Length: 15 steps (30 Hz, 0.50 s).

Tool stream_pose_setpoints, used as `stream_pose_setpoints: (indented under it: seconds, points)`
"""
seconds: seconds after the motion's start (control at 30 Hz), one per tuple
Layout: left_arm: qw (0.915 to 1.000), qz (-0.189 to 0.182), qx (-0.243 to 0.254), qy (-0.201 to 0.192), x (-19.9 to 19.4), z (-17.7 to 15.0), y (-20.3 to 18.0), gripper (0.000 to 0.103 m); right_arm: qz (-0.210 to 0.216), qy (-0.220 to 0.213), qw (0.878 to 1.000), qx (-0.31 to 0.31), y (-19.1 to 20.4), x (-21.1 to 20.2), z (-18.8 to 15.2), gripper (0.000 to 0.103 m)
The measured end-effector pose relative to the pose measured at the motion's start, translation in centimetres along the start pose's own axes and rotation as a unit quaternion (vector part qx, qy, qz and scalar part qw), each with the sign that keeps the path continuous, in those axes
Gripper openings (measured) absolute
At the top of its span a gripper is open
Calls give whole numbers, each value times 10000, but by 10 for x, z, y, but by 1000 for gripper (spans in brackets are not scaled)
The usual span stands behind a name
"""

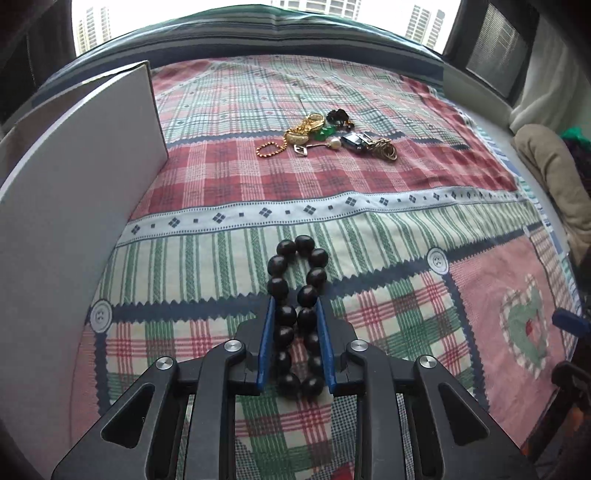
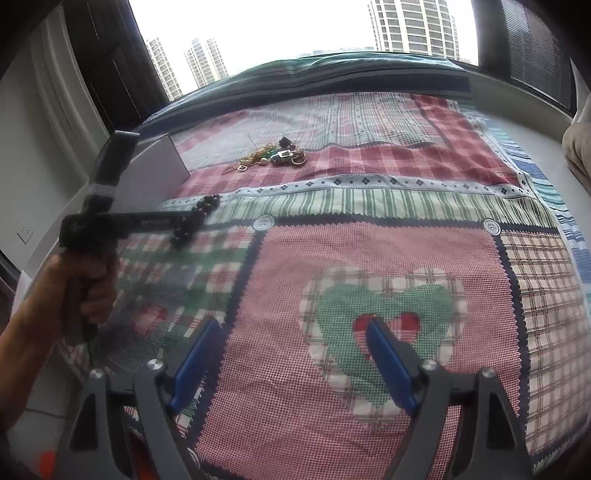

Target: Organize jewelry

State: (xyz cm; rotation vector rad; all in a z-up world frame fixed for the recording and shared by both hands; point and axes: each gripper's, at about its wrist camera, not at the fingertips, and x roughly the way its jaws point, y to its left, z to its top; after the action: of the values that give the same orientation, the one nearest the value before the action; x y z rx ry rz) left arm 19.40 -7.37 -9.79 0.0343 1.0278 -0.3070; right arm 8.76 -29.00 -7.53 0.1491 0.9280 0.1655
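2 tongs are in view over a bed spread with a patchwork plaid quilt (image 1: 406,229). The left tongs (image 1: 295,314) are clenched on a bracelet of dark round beads (image 1: 297,280): the 2 blue pads (image 1: 266,343) press the bracelet's 2 strands together, so the loop is squeezed long and narrow. Its far end sticks out past the fingertips, and its near end bunches between the pads close to the camera. From the right wrist view the same bracelet (image 2: 201,214) shows as a blurred dark string hanging from the left tongs (image 2: 192,219), which a bare hand (image 2: 92,280) holds by the handle; whether the beads touch the quilt I cannot tell.

The right tongs (image 2: 291,332) are released, their blue pads (image 2: 388,365) spread wide with nothing between them, above the quilt's green and red heart patch (image 2: 384,306).

Farther up the bed, on a red checked patch, lies a small heap of jewelry (image 1: 328,136), well apart from both tongs. In it I can make out a gold bead chain (image 1: 269,147), gold-coloured pieces (image 1: 306,127), a green stone (image 1: 325,133), a pearl (image 1: 335,144), a dark flower-shaped piece (image 1: 338,117) and a bundle of thin rings (image 1: 386,149); they touch or overlap one another. A plain white box (image 1: 74,184) stands at the left edge of the bed, its flat side facing the heap. Behind the bed, a window shows tall buildings (image 2: 413,26).
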Motion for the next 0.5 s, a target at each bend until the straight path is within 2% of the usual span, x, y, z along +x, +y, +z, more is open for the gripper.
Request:
stream_pose_setpoints:
  seconds: [0.07,0.1,0.17,0.2,0.23,0.37,0.47,0.5]
  points:
    - [9999,19,-106,7,-10,-14,4,24,154,28,9998,-100,-4,6,18,83]
    - [9999,29,-164,2,-13,-19,6,30,223,11,9996,-174,-6,11,31,83]
    - [9997,86,-226,-46,-17,-25,7,47,238,-38,9991,-362,-9,29,64,83]
    - [9996,138,-238,-78,-19,-27,8,60,207,-40,9987,-458,-9,43,81,83]
    - [9994,180,-269,-104,-21,-30,8,66,179,-38,9985,-524,-9,58,99,83]
    - [9989,69,-452,-66,-31,-40,16,69,222,160,9955,-907,1,133,162,83]
    - [9989,154,-445,-45,-40,-51,22,73,171,277,9917,-1244,16,176,186,82]
    - [9989,186,-432,-30,-43,-54,23,74,219,346,9888,-1433,23,186,188,78]
